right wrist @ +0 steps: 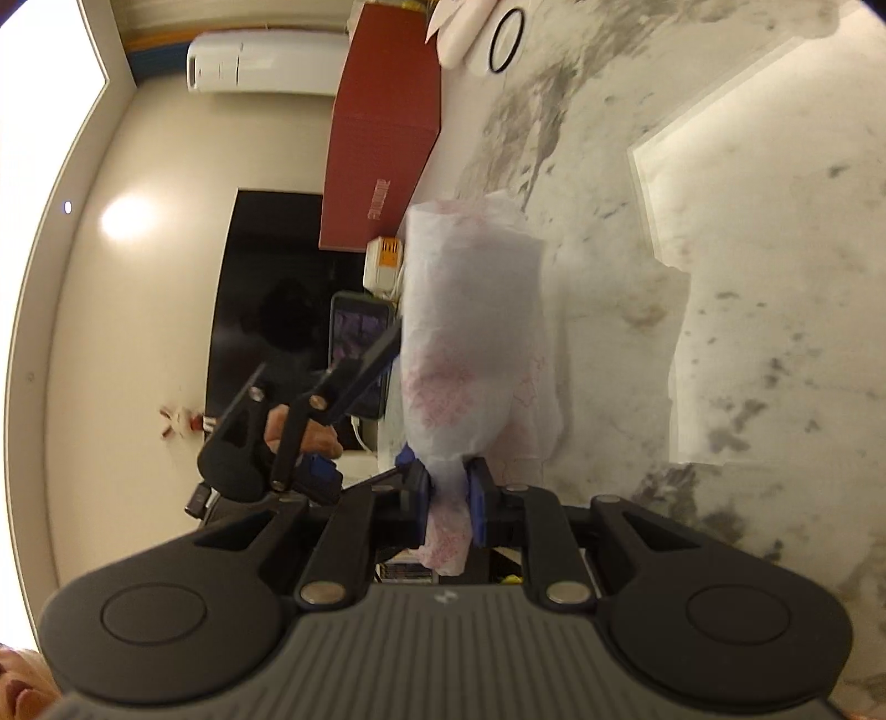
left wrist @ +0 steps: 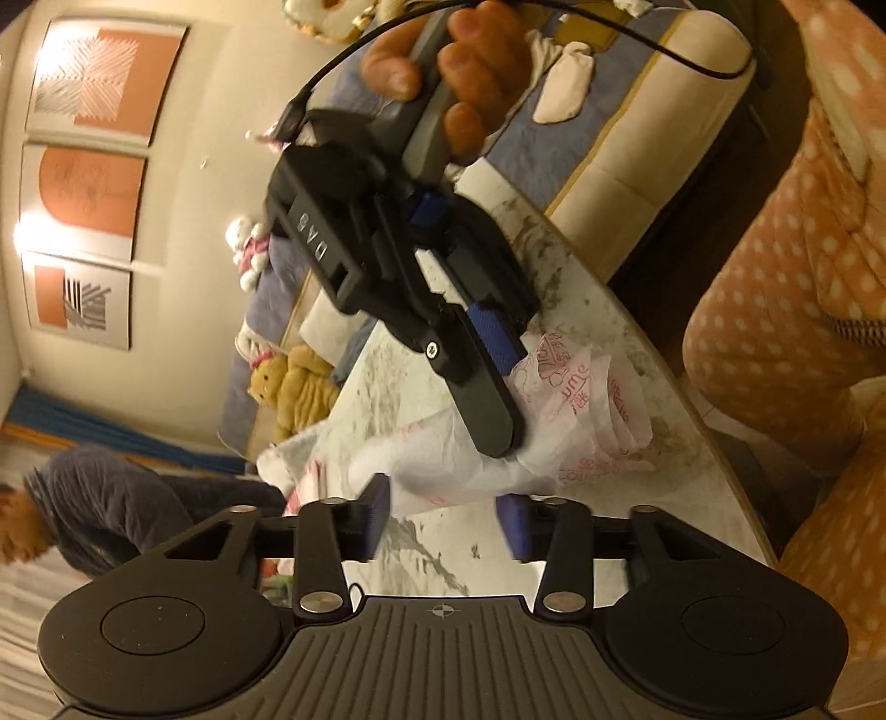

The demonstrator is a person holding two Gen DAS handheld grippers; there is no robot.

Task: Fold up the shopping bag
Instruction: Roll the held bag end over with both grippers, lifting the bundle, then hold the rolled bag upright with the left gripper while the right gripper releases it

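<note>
The shopping bag is thin white plastic with pink print, rolled into a loose tube on the marble table. My right gripper is shut on the bag's bunched end, and a tail of plastic hangs out behind the blue pads. In the left wrist view the right gripper reaches down from a hand and pinches the crumpled bag. My left gripper stands open, its blue pads apart, with the bag's white edge just ahead of the fingertips. One of its fingers lies along the bag's left side.
A red box, a phone, an orange-and-white plug and a black ring sit at the table's far side. A person in orange dotted clothing is by the table edge. Another person is low left.
</note>
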